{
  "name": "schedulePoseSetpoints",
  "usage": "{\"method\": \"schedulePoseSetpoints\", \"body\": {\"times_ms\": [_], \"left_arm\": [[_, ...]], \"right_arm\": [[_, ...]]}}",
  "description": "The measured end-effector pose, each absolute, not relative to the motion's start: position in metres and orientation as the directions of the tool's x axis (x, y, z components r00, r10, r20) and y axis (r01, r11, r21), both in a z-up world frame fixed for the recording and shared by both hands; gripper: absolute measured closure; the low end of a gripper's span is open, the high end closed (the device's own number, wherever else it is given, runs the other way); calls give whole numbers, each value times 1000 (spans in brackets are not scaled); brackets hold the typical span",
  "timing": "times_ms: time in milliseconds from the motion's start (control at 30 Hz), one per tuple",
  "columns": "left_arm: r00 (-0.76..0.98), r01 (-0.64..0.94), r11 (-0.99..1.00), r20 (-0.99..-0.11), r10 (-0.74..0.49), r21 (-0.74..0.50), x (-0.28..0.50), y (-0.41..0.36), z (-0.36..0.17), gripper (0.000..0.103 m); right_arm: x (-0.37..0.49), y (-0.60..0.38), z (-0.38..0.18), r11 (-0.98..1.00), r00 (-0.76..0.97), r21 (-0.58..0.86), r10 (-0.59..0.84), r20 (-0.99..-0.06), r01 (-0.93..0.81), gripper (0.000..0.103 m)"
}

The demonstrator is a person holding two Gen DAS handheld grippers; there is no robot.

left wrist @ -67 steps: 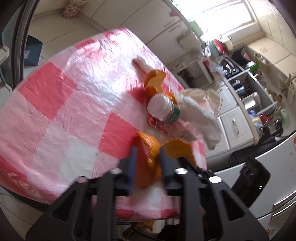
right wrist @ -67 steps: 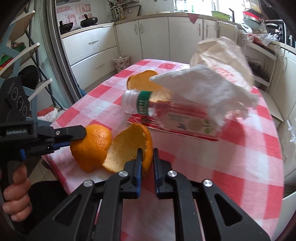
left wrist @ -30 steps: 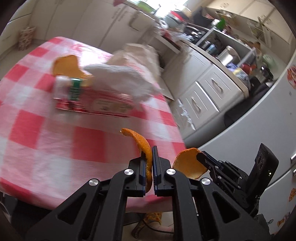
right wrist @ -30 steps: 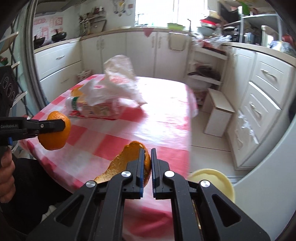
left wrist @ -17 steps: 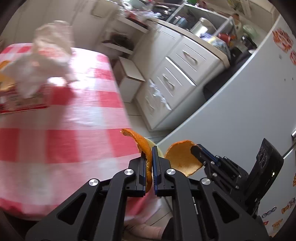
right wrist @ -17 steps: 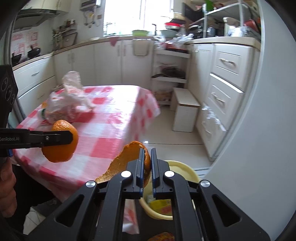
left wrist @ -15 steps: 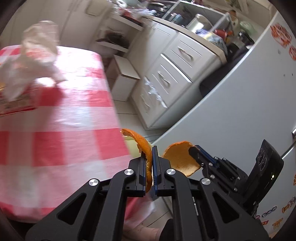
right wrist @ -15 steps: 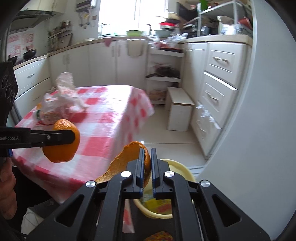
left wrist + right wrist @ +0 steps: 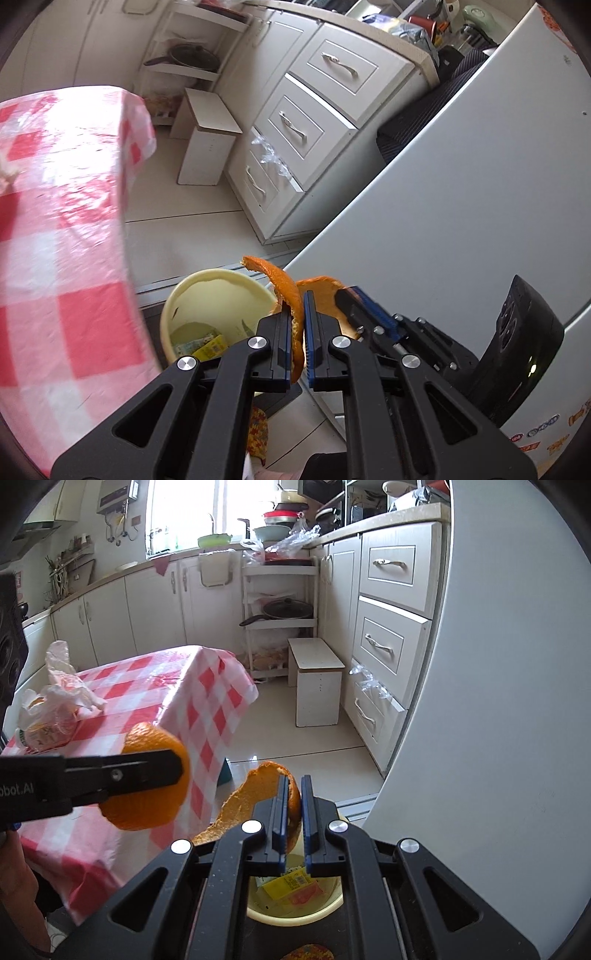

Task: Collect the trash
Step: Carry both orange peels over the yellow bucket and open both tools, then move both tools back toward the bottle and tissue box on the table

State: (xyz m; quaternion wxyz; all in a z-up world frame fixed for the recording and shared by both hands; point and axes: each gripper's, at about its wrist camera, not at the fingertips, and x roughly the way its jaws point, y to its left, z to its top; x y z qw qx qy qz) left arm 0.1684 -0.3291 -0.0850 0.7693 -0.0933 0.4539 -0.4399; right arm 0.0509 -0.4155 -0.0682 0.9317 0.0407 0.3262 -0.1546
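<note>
Now both grippers, left (image 9: 297,325) and right (image 9: 291,805), clamp orange peels (image 9: 282,284) above the yellow bin (image 9: 207,295) at lower centre; bottle (image 9: 44,733) and bag remain on the table (image 9: 177,686).

The desk (image 9: 207,701) wears a glossy plastic cloth, red and white checked. Both claws are matt black plastic with shiny metal bolts. Orange peel (image 9: 288,291) looks dimpled outside, pale and fibrous inside (image 9: 251,794). The bin (image 9: 207,295) is smooth yellow plastic. The floor (image 9: 295,742) tiles shine.
</note>
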Motion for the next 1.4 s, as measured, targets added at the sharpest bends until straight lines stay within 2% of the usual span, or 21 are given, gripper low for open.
{"method": "schedulePoseSetpoints", "body": {"times_ms": [133, 400, 767, 967, 1133, 1400], "left_arm": [[180, 592, 593, -628, -757, -545, 179, -347, -90, 97], [153, 584, 598, -649, -745, -549, 188, -355, -96, 95], [237, 543, 634, -623, -745, -551, 177, -299, -75, 72], [298, 505, 664, -611, -733, -551, 160, -241, -63, 65], [345, 469, 694, -610, -714, -547, 151, -199, -59, 63], [388, 435, 729, -621, -681, -528, 134, -152, -60, 62]], "right_arm": [[54, -421, -72, 943, 726, -30, -276, -630, 333, 80], [52, -423, -68, 939, 727, -25, -284, -625, 344, 75], [35, -407, -45, 947, 762, -39, -281, -583, 320, 65], [19, -373, -32, 968, 793, -83, -242, -559, 237, 60], [9, -345, -27, 977, 809, -114, -214, -548, 181, 52], [2, -309, -25, 983, 819, -138, -178, -545, 121, 47]]}}
